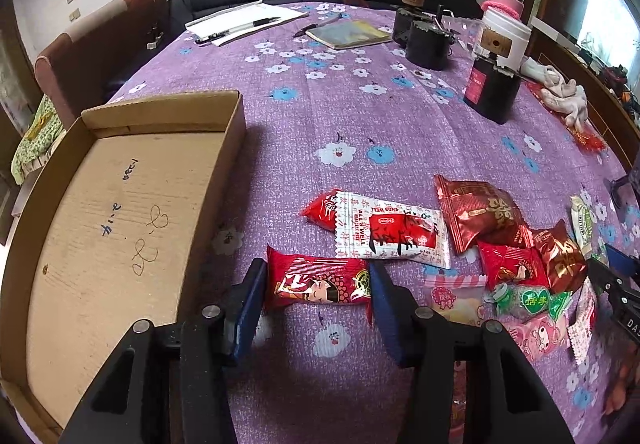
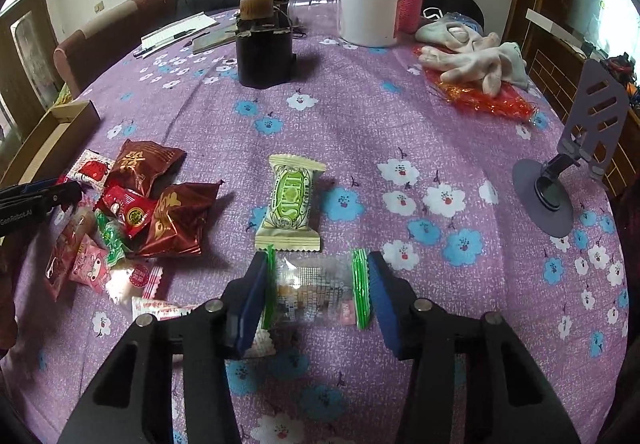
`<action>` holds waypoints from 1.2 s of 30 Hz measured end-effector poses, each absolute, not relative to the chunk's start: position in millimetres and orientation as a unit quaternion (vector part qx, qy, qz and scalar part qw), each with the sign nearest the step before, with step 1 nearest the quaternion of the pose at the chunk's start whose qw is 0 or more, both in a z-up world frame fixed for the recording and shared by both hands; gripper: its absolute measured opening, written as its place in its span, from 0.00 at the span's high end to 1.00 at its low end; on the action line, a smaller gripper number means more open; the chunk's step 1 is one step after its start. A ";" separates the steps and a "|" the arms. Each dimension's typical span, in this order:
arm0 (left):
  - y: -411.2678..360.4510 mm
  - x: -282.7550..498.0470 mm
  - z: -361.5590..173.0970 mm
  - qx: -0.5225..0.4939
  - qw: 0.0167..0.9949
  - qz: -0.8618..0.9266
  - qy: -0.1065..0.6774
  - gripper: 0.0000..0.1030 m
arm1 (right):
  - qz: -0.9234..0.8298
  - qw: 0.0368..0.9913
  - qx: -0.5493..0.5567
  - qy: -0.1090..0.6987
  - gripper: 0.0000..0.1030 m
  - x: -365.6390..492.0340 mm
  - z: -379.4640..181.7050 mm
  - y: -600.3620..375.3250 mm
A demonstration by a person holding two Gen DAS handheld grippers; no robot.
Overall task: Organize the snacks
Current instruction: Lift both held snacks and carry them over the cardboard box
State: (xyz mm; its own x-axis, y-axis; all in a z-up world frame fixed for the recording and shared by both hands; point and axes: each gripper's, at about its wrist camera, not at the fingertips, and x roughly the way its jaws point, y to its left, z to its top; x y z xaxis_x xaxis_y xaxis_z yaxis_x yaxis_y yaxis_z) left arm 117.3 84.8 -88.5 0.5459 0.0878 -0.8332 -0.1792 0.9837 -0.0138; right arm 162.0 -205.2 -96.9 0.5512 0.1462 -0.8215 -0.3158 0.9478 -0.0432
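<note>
A cardboard tray (image 1: pixel 120 212) runs off the left wrist view's lower left edge. A clear green-ended packet (image 2: pixel 316 292) between the right gripper's pads shows blurred contents. The right gripper (image 1: pixel 616 284) is cut by the frame's right edge, its jaws unreadable there.

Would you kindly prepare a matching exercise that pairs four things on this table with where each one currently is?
Things:
1. red snack packet
2. clear packet with green ends
3. cardboard tray
4. pale green-printed packet

Places:
A. just beyond the right gripper, lying alone
B. between the left gripper fingers
C. at the table's left, holding no snacks
D. between the right gripper fingers

Pairs: 1-B, 2-D, 3-C, 4-A
</note>
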 end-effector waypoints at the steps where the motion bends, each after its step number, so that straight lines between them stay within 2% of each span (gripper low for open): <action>1: 85.0 116.2 -87.8 -0.051 0.879 0.074 0.468 0.50 | 0.133 0.876 -0.090 0.454 0.54 161.0 -97.0 -206.4; 3: 84.8 114.2 -85.8 -0.058 0.882 0.059 0.463 0.55 | 0.135 0.877 -0.084 0.453 0.55 159.5 -96.8 -209.0; 7: 78.3 109.9 -82.4 -0.050 0.887 0.044 0.457 0.55 | 0.142 0.880 -0.072 0.447 0.61 154.1 -93.1 -213.2; 21: 49.9 90.0 -63.5 -0.008 0.902 0.032 0.431 0.55 | 0.138 0.888 -0.072 0.433 0.64 133.0 -86.4 -220.1; 36: 53.6 55.1 -33.2 -0.010 0.913 0.052 0.405 0.55 | 0.171 0.897 -0.080 0.399 0.64 97.0 -41.9 -188.8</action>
State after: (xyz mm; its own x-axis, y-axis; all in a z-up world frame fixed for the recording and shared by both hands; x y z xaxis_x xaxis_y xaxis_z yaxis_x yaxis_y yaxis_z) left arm 55.1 53.6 -33.2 0.6666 0.0863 -0.7404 -0.1033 0.9944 0.0229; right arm 97.0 -188.8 -41.9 0.6229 0.2422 -0.7438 -0.3707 0.9287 -0.0080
